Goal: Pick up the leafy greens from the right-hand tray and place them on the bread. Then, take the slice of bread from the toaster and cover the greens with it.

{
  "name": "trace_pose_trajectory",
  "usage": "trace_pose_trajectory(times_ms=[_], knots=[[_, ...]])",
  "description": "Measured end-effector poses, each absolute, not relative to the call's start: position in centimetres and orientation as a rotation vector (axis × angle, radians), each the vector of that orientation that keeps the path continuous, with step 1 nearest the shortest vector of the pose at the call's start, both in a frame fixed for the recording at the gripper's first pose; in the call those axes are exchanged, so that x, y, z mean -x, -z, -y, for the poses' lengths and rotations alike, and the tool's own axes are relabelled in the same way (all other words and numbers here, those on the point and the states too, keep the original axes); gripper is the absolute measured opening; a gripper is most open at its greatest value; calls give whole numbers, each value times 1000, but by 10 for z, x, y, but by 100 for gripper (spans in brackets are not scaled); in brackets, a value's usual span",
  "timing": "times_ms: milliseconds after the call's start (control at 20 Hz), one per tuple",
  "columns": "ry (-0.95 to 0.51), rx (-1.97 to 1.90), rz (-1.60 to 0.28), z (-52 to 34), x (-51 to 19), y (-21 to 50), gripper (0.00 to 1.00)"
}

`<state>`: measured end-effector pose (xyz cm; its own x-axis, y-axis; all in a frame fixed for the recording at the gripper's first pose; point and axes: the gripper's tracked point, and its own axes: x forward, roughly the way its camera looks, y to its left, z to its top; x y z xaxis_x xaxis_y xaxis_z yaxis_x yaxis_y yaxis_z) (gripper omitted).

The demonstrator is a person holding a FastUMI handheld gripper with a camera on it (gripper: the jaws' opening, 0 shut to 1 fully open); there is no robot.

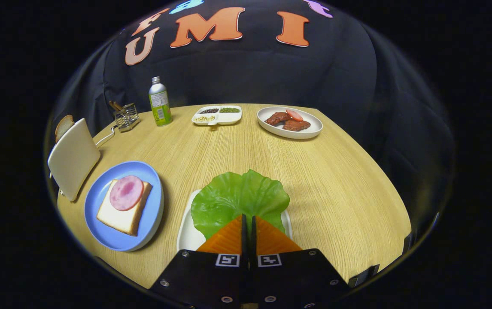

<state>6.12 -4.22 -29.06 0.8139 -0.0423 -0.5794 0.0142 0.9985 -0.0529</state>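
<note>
A big green lettuce leaf (239,199) lies over a white tray (186,236) right at my fingertips. My gripper (248,219) is shut on the leaf's near edge, with the fingers pressed almost together. To the left of the tray a blue plate (95,201) holds a slice of bread (119,216) topped with a round pink slice of ham (126,192). Further left stands a cream toaster (73,159), and a slice of bread (63,126) pokes up behind it.
At the back of the wooden table are a green bottle (159,103), a wire holder (126,116), a white divided dish of beans (217,115) and a white oval plate of meat (310,131). The table's edge curves round on the right.
</note>
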Motion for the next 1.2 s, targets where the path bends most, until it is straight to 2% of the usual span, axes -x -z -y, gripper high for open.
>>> trace_pose_trajectory(times_ms=[450,800,850,900,1000,1200], knots=[[30,73,-524,22,-61,234,1],[54,86,-577,19,-59,270,3],[57,69,-583,17,-59,272,14],[67,62,-566,16,-62,269,14],[71,65,-536,16,-69,266,2],[54,16,-610,9,-57,279,2]])
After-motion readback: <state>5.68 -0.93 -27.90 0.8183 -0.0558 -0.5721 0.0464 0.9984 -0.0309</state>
